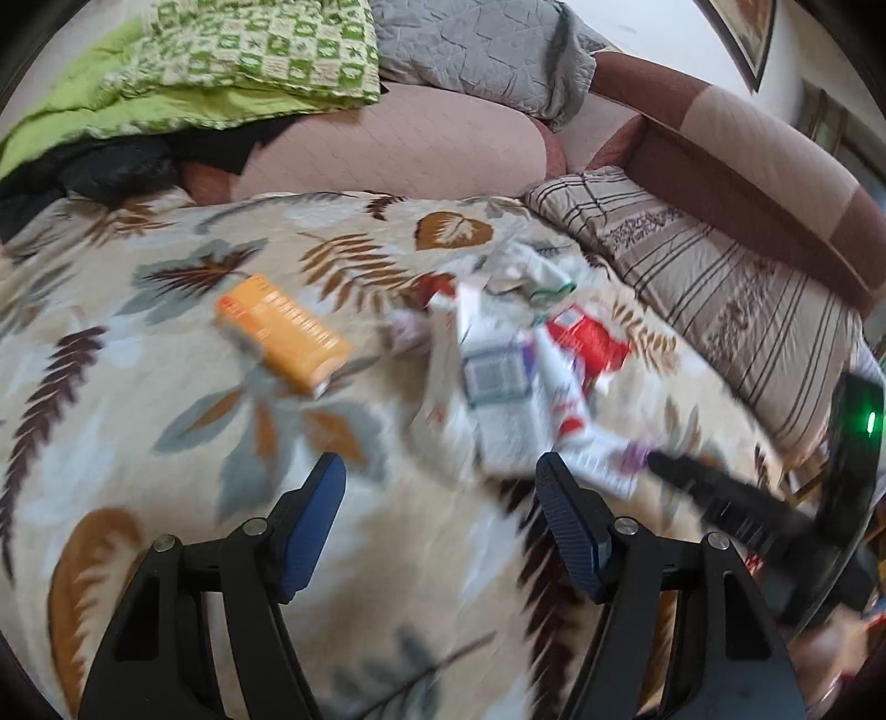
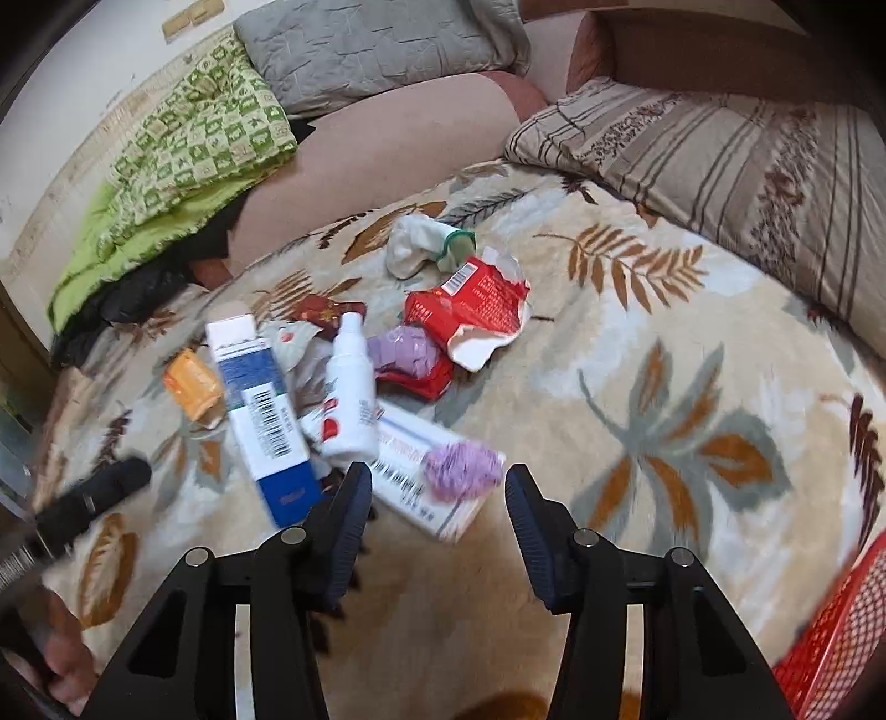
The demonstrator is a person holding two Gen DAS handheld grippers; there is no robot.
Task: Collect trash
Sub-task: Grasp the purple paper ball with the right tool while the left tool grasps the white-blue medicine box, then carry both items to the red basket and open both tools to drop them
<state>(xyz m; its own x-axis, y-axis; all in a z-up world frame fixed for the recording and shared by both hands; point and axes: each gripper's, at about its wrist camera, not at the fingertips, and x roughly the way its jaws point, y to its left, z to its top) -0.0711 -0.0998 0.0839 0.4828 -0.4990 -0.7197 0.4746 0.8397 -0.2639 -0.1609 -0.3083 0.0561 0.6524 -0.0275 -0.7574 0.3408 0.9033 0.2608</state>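
Observation:
Trash lies piled on the leaf-print bedspread (image 2: 664, 343). In the right wrist view I see a blue-and-white carton (image 2: 260, 410), a white bottle (image 2: 350, 387), a flat white box (image 2: 426, 476) with a purple wad (image 2: 462, 465) on it, a torn red packet (image 2: 476, 304), a white sock-like cloth (image 2: 412, 246) and an orange box (image 2: 192, 383). My right gripper (image 2: 437, 487) hangs open just before the flat white box. In the blurred left wrist view the orange box (image 1: 282, 332) lies ahead left and the pile (image 1: 509, 376) ahead right. My left gripper (image 1: 440, 482) is open and empty.
A striped pillow (image 2: 720, 160) lies at the right, a grey pillow (image 2: 376, 50) and a green checked blanket (image 2: 194, 144) at the back. A red mesh basket (image 2: 836, 637) shows at the lower right corner. A hand (image 2: 61, 659) holds the other gripper at lower left.

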